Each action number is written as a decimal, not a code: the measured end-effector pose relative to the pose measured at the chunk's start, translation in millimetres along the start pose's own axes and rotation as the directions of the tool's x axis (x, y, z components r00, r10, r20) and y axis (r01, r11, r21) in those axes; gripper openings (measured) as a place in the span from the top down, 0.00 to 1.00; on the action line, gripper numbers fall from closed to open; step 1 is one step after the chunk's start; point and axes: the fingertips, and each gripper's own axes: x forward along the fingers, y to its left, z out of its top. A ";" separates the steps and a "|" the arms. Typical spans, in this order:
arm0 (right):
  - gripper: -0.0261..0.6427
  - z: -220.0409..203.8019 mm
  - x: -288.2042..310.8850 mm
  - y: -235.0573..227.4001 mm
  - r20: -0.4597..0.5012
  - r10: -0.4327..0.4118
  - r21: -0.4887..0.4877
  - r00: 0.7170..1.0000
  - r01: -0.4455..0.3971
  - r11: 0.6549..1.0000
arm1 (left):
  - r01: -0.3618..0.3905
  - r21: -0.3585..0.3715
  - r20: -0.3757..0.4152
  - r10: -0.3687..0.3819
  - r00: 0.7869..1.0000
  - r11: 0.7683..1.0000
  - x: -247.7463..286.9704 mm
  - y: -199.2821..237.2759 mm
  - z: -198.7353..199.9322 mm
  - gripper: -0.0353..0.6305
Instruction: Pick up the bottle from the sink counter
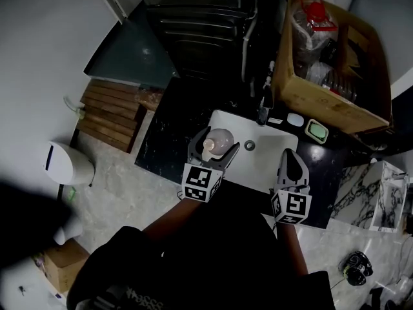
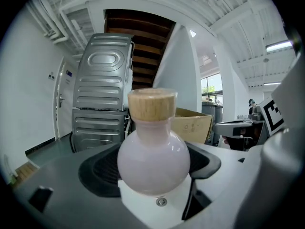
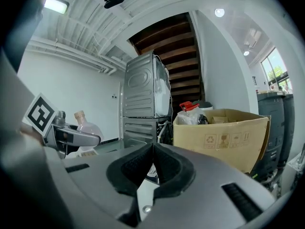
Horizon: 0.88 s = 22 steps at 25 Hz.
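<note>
1. The left gripper is holding the bottle, its jaws clamping the round, pale pink body below the wooden cap.
2. The right gripper is hovering empty, its jaws pressing together.
3. Both are hanging over the white sink in the black counter, the bottle at the sink's left side.
4. A cardboard box is standing beyond the sink.

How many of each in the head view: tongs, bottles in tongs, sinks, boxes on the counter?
tongs: 2 (left tongs, right tongs)
bottle in tongs: 1
sink: 1
box on counter: 1
total: 5
</note>
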 end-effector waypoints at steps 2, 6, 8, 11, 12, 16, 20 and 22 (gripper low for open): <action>0.91 2.4 0.0 2.8 0.009 0.005 -0.009 1.000 -0.005 1.000 | 0.003 -0.004 0.008 -0.003 1.000 1.000 -1.4 -0.1 1.4 0.34; 0.91 9.4 -0.8 6.7 0.034 0.001 -0.019 0.999 0.000 1.000 | 0.012 0.002 0.020 -0.012 1.000 1.000 -4.4 -2.1 5.0 0.34; 0.91 7.7 -1.8 8.7 0.030 0.002 -0.022 1.000 -0.002 1.000 | 0.012 -0.003 0.019 -0.012 1.000 1.000 -5.2 -1.8 3.7 0.34; 0.91 8.3 -2.7 13.2 0.034 0.005 -0.031 0.999 -0.003 1.000 | 0.018 -0.018 0.016 -0.018 1.000 1.000 -7.7 -0.5 0.4 0.34; 0.91 6.6 -3.3 14.8 0.031 0.006 -0.035 0.999 -0.005 0.999 | 0.018 -0.021 0.016 -0.018 1.000 1.000 -8.8 -0.1 -0.8 0.34; 0.91 -1.5 -6.8 17.8 0.010 0.010 -0.036 1.000 -0.010 0.999 | 0.014 -0.034 0.016 -0.014 1.000 0.999 -12.4 1.1 -3.0 0.34; 0.91 -0.5 -10.0 17.5 0.017 0.011 -0.043 1.000 -0.010 0.999 | 0.013 -0.034 0.019 -0.012 1.000 0.999 -15.0 -1.5 -3.3 0.34; 0.91 -0.1 -10.9 18.3 0.019 0.014 -0.045 1.000 -0.013 0.999 | 0.012 -0.033 0.020 -0.012 1.000 0.999 -16.2 -3.7 -3.9 0.34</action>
